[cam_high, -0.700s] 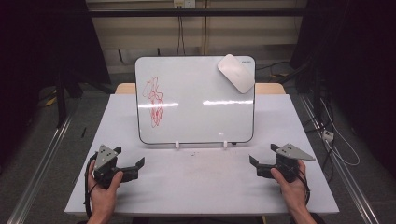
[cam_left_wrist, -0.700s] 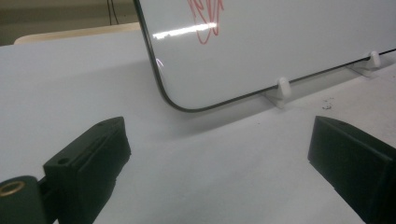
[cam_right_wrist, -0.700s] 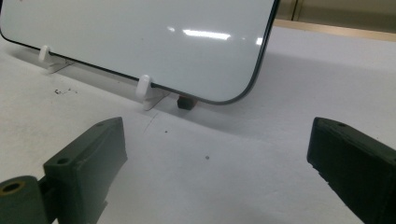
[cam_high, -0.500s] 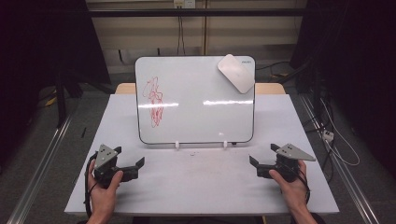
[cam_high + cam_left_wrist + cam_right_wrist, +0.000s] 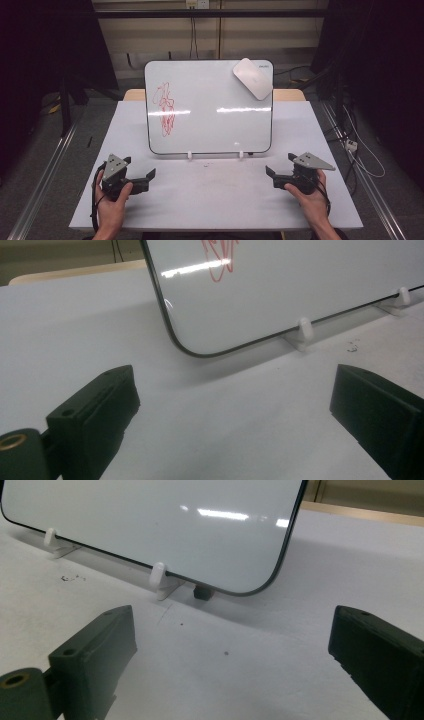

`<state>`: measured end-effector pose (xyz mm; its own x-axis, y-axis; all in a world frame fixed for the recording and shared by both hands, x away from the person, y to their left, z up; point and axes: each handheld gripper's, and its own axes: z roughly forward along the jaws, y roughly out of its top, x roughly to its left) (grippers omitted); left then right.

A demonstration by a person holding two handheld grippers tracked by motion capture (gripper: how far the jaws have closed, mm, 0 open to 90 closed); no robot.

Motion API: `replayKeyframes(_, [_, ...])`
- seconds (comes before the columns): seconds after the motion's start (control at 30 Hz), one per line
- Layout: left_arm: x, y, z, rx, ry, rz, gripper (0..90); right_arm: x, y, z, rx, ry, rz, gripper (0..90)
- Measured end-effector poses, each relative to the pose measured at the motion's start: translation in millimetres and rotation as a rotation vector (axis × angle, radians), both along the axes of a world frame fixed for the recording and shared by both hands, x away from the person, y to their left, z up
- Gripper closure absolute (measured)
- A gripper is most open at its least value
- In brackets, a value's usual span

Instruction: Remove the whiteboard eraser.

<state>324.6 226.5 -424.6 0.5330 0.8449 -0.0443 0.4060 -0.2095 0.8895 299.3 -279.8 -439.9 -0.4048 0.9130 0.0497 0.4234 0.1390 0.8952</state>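
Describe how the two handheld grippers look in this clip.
Both the left gripper and the right gripper have black bodies with two blocky matte black jaws. Each carries a grey three-cornered plate on top, and a black cable loops from each by the hand. Forearms are bare, no sleeves visible.

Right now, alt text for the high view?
A whiteboard with a red scribble stands propped on a white table, a white eraser at its top right corner. Nearer the person, the left gripper and right gripper rest open.
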Motion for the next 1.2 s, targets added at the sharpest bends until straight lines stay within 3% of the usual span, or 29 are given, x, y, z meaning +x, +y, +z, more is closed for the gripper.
replayKeyframes(0.2, [-2.2,0.6,1.1,0.008,-0.009,-0.007,4.9,5.9,2.9,5.4,0.014,-0.009,0.005,8.2])
replayKeyframes(0.37, [-2.3,0.9,0.4,0.015,-0.002,-0.013,4.9,17.0,8.1,18.2,-0.066,-0.003,0.029,6.7])
replayKeyframes(0.43, [-2.9,0.2,0.7,0.013,-0.007,-0.013,4.9,24.3,12.5,29.8,-0.096,0.007,0.047,5.2])
replayKeyframes(0.57, [-4.0,0.4,1.6,0.015,-0.013,-0.017,4.9,35.3,17.9,44.9,-0.113,-0.041,0.04,4.6])
replayKeyframes(0.6, [-4.1,0.5,1.7,0.016,-0.015,-0.018,4.9,43.9,21.5,53.1,-0.128,-0.074,0.028,3.9])
replayKeyframes(0.7, [-3.4,1.3,1.6,0.011,-0.013,-0.014,4.9,57.0,25.1,64.3,-0.144,-0.107,0.013,3.4])
replayKeyframes(0.93, [-3.0,2.2,1.5,0.007,-0.012,-0.014,4.9,85.3,28.8,99.0,-0.158,-0.103,0.044,4.6])
replayKeyframes(1.0, [-2.7,2.3,1.2,0.002,-0.01,-0.013,4.9,92.3,30.7,108.5,-0.187,-0.098,0.03,5.5])
replayKeyframes(1.07, [-2.1,2.5,1.1,0.009,-0.01,-0.015,4.9,97.1,33.0,116.2,-0.178,-0.116,0.041,8.5])
replayKeyframes(1.13, [-1.7,2.2,1.1,0.008,-0.01,-0.016,4.9,100.9,40.4,124.2,-0.264,-0.19,0.023,9.8])
replayKeyframes(1.2, [-1.4,1.6,1.0,0.01,-0.009,-0.017,4.9,106.8,44.3,130.0,-0.289,-0.211,0.034,9.7])
